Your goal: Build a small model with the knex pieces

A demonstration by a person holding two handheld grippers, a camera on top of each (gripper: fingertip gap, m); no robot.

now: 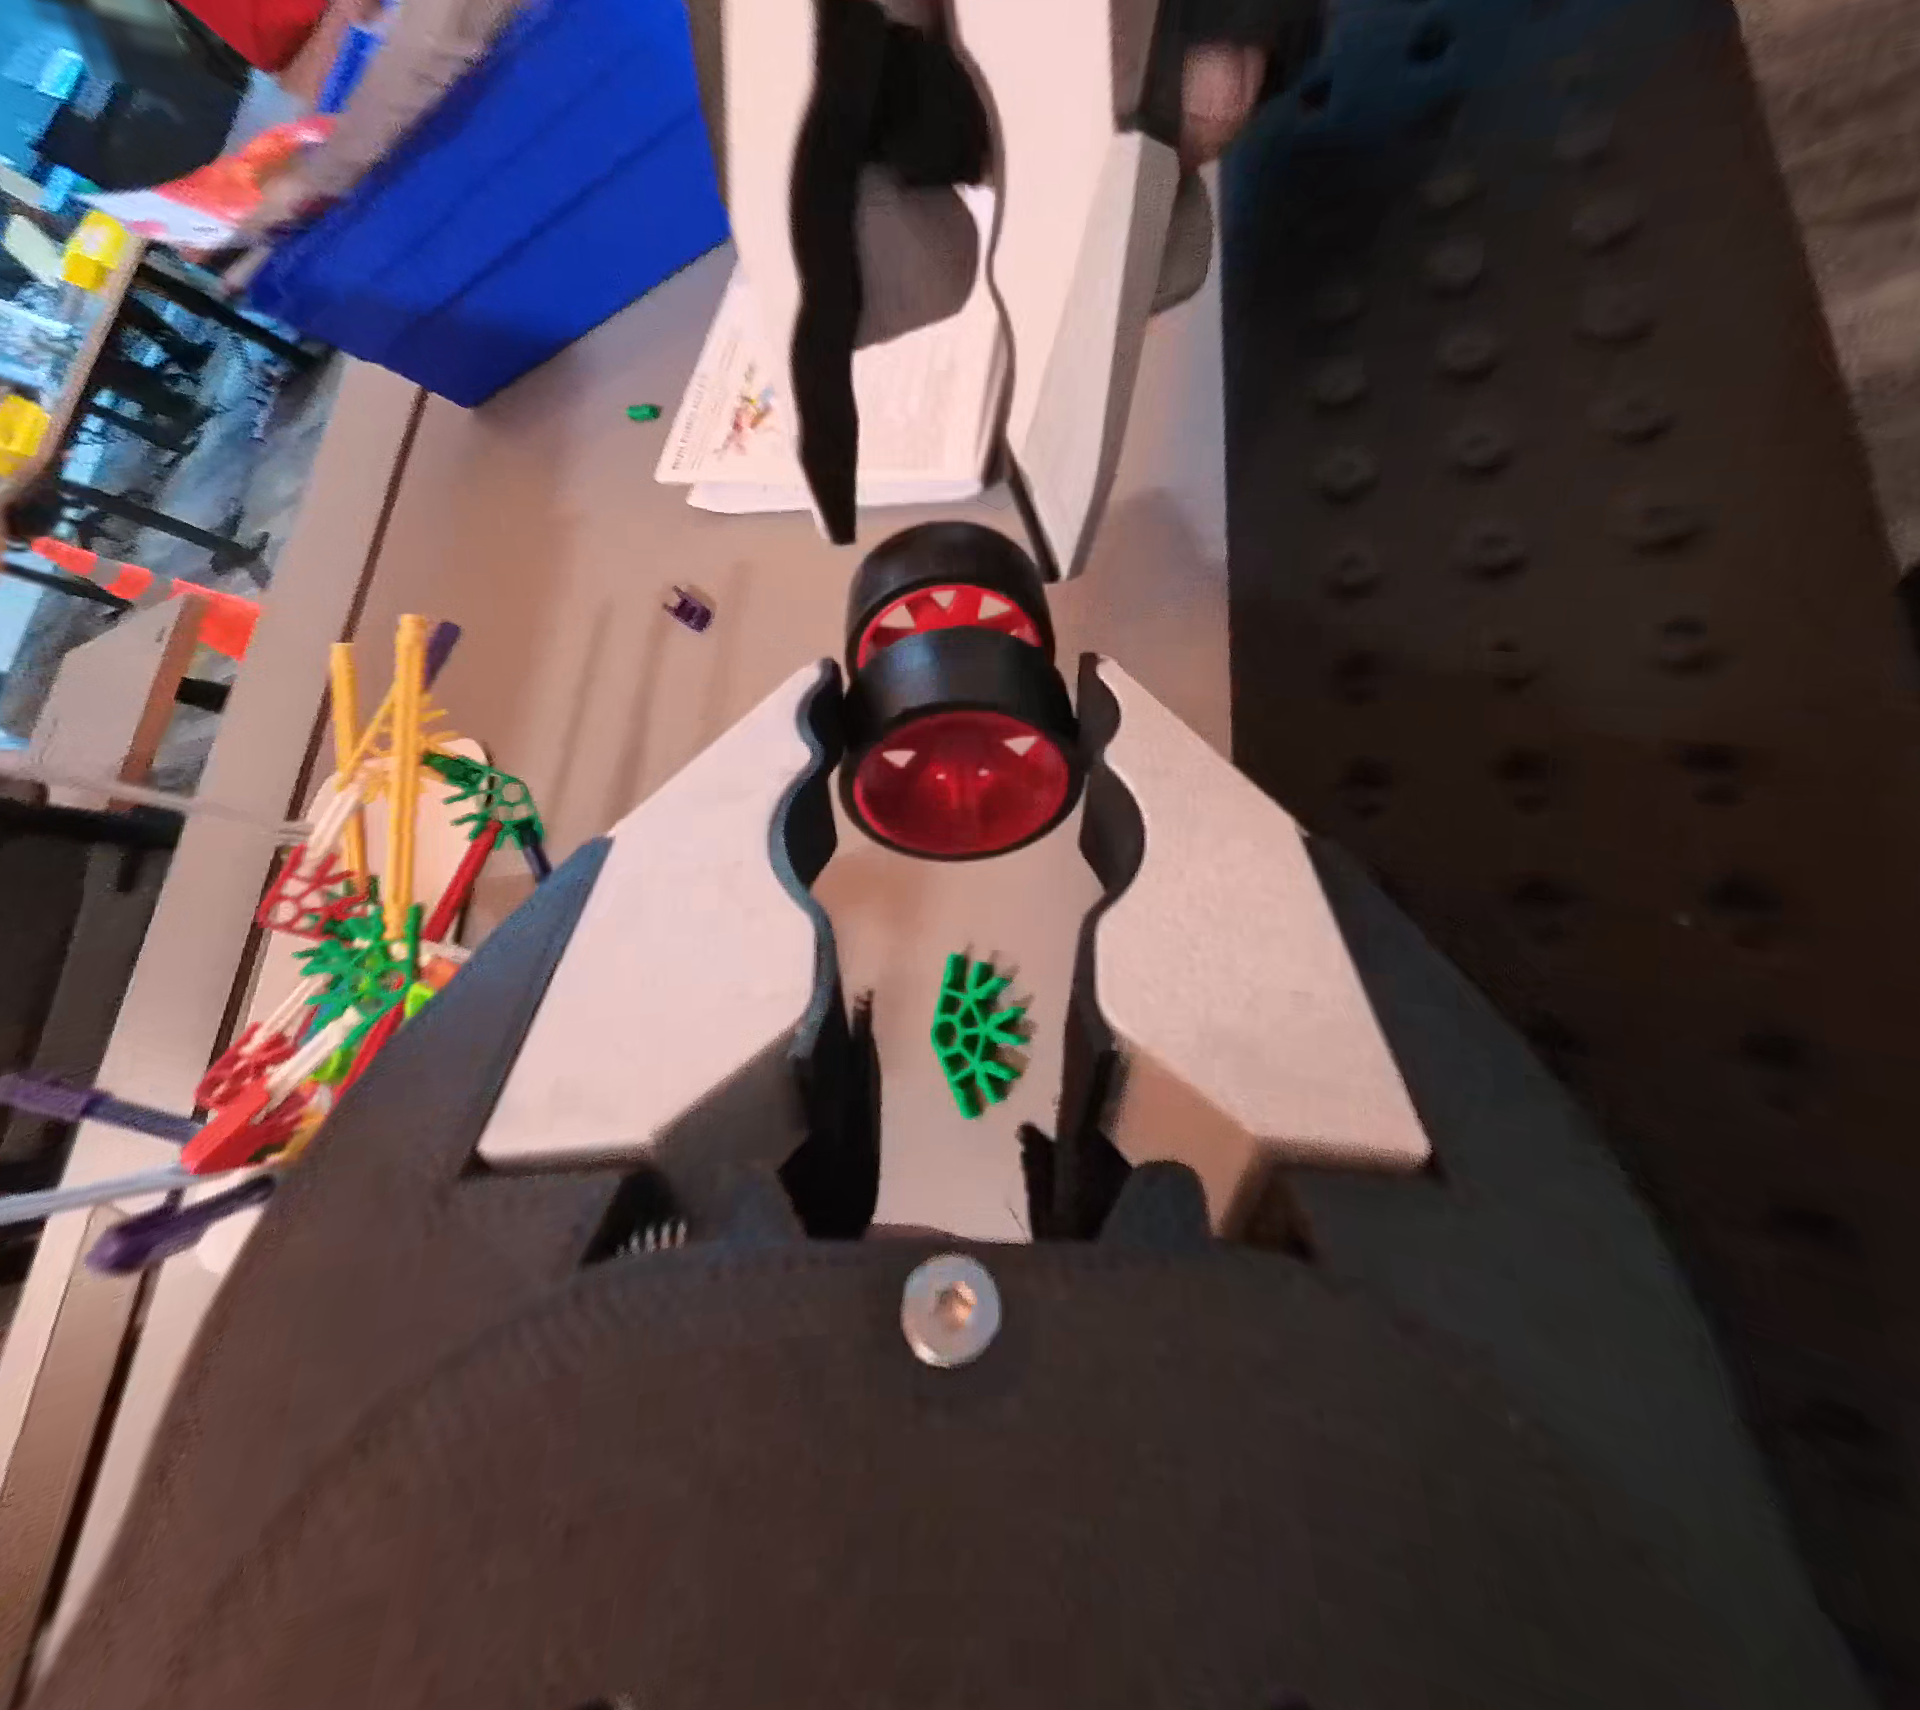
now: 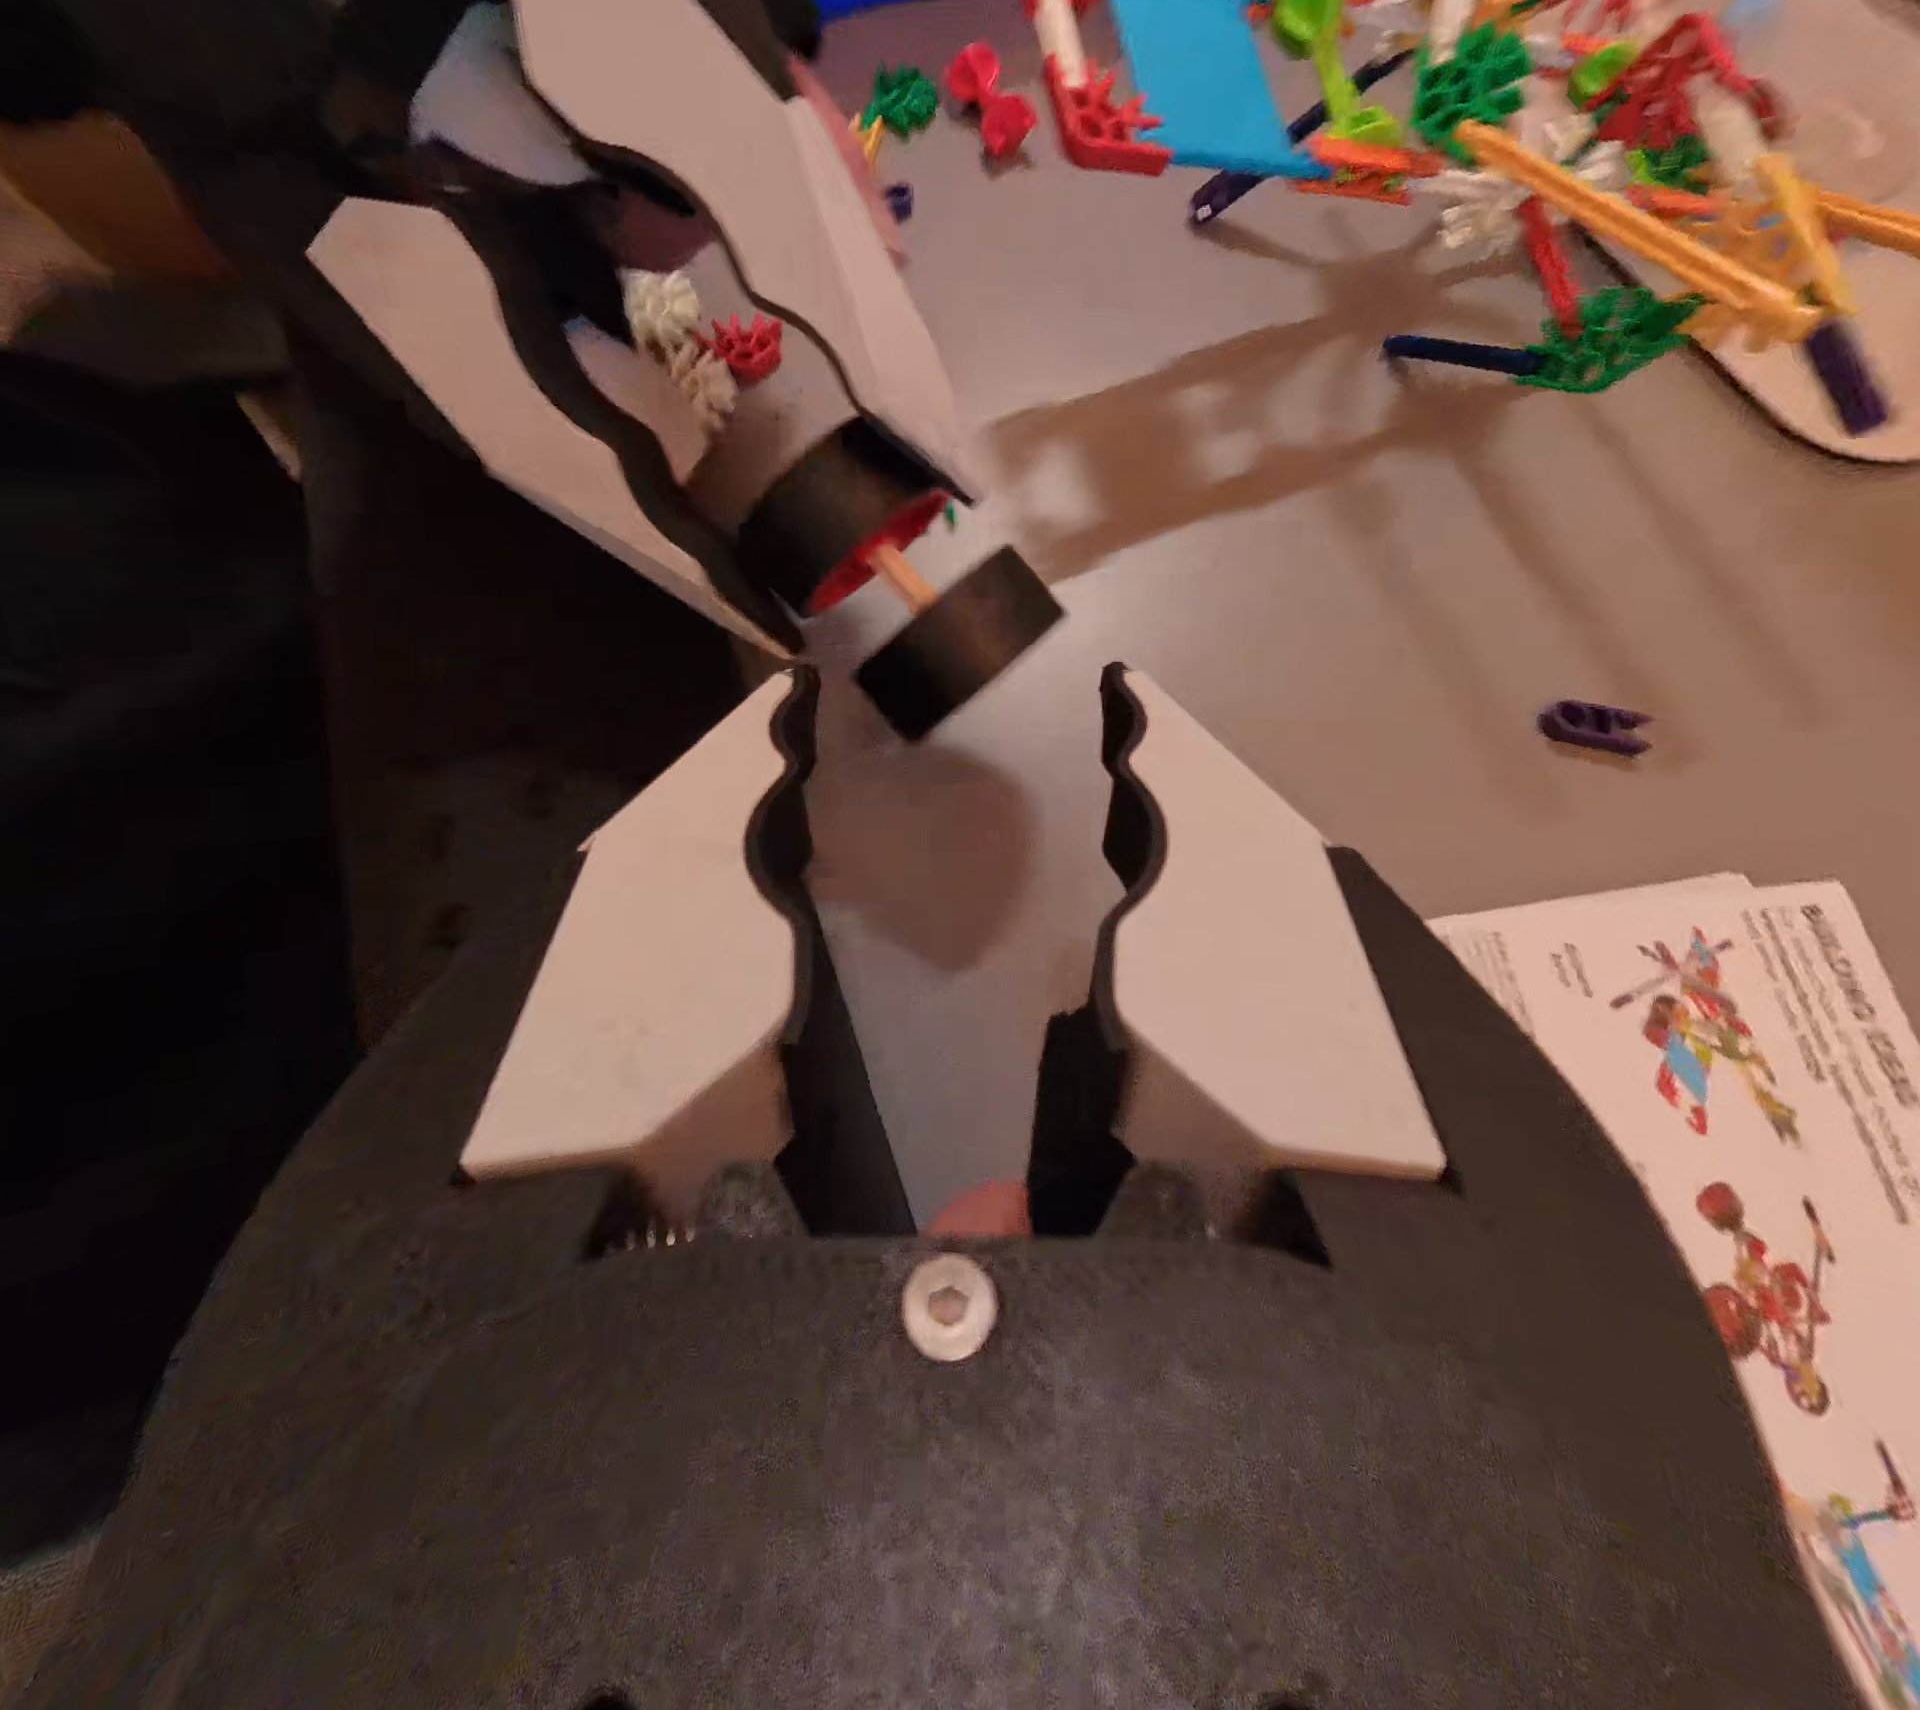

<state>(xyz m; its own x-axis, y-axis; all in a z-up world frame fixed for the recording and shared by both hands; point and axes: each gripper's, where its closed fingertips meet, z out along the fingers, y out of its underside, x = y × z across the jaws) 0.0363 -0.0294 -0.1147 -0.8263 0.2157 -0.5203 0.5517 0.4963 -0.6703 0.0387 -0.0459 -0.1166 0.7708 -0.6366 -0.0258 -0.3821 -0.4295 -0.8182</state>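
Two black wheels with red hubs are joined by a short tan axle (image 2: 902,577). My left gripper (image 1: 956,673) is shut on one wheel (image 1: 961,787) and holds the pair above the table. The other wheel (image 1: 945,595) sticks out beyond its tips. My right gripper (image 2: 956,684) is open and empty. The free wheel (image 2: 956,637) hangs just in front of its tips, between them. In the right wrist view the left gripper (image 2: 873,569) comes in from the upper left with the held wheel (image 2: 816,517). In the left wrist view the right gripper (image 1: 940,548) comes in from above.
A colourful rod-and-connector model (image 2: 1507,102) lies on the table, at the left in the left wrist view (image 1: 384,881). A green connector (image 1: 977,1032), purple clips (image 1: 688,609) (image 2: 1595,725), an instruction sheet (image 2: 1766,1141), a blue bin (image 1: 520,185) and a dark perforated panel (image 1: 1558,517) are around. The tips of both grippers are at nearly the same place. From the left gripper's tips to the green connector (image 1: 977,1032) is close to 9 cm.
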